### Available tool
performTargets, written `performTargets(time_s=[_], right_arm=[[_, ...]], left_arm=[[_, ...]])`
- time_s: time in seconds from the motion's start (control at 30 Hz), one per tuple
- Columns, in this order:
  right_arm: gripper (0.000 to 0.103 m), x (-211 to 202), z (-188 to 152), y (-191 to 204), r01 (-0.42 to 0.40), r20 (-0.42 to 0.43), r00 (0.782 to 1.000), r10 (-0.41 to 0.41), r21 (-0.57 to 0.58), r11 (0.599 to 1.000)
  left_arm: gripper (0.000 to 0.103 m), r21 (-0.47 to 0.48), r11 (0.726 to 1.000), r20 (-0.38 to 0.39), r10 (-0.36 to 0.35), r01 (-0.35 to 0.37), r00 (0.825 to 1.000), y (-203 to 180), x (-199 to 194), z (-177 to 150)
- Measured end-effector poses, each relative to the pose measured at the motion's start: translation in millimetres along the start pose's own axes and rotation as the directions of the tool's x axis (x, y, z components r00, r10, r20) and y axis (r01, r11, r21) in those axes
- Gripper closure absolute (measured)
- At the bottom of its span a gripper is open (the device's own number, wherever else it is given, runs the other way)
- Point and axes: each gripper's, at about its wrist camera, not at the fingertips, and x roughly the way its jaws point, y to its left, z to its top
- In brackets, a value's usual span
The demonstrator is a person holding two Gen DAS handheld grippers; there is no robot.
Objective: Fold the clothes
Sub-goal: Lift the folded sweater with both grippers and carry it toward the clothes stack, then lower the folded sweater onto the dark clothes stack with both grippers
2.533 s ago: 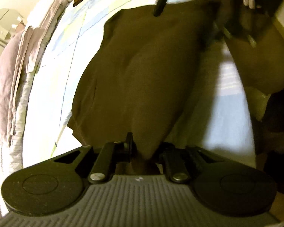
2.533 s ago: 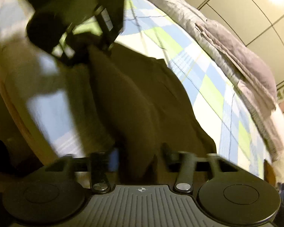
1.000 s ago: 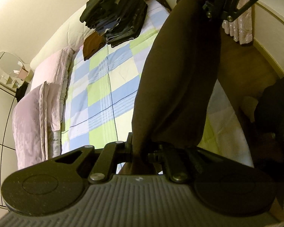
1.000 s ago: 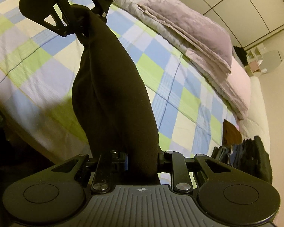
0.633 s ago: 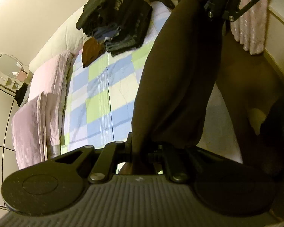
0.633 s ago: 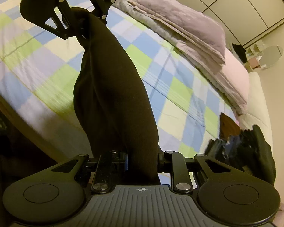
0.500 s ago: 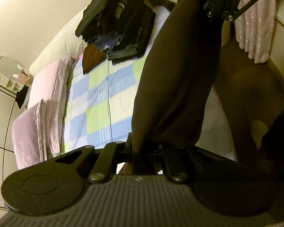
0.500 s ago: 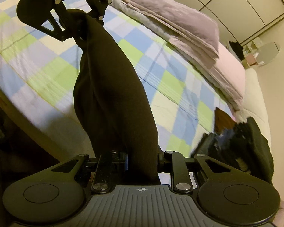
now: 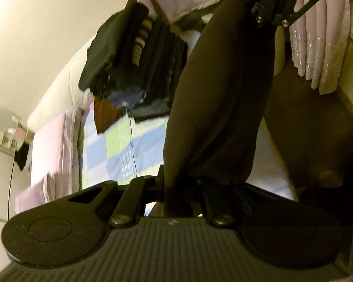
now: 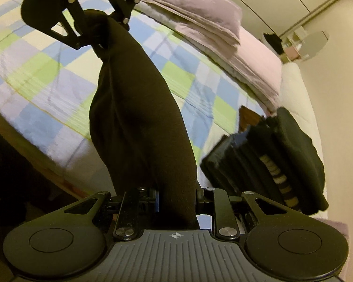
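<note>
A dark brown garment (image 9: 218, 98) hangs stretched in the air between my two grippers, above the bed. My left gripper (image 9: 178, 188) is shut on one end of it. My right gripper (image 10: 176, 197) is shut on the other end of the brown garment (image 10: 138, 122). Each gripper shows in the other's view: the right gripper (image 9: 268, 11) at the top of the left wrist view, the left gripper (image 10: 98, 40) at the top left of the right wrist view. The fingertips are hidden in cloth.
The bed has a blue, green and white checked cover (image 10: 47, 82). A stack of dark folded clothes (image 10: 277, 159) lies near the bed's end and also shows in the left wrist view (image 9: 134, 54). Folded pink bedding (image 10: 214, 25) lies along the far side. Pink curtains (image 9: 317, 35) hang by the wall.
Both grippers lifted the brown garment off the bed and carried it through the air toward the stack of dark folded clothes, which now looks larger and closer in both views.
</note>
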Motion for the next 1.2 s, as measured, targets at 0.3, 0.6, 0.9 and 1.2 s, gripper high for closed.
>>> performTargets(time_s=[0.3,0.6,0.9,1.2], right_arm=[[0.081,-19,-10,-93,0.109,-0.076,0.992,-0.105,0.052,0.993],[0.081,-81,-3,-202,0.342,-0.120,0.935,-0.333,0.065,0.937],[0.081,-120,11,-306,0.481,-0.039,0.877,-0.480,0.025,0.877],[0.081,-77,8,-428,0.421,0.157,0.900,-0.407,-0.064,0.905]], left_arm=[[0.094,0.054,0.998,0.202,-0.035,0.025,0.979,78,32,67],[0.094,0.126,0.988,0.426,0.027,-0.089,0.904,168,23,147],[0.094,0.051,0.969,0.496,0.186,-0.242,0.848,253,21,206],[0.094,-0.078,0.936,0.348,0.349,-0.344,0.870,307,80,252]])
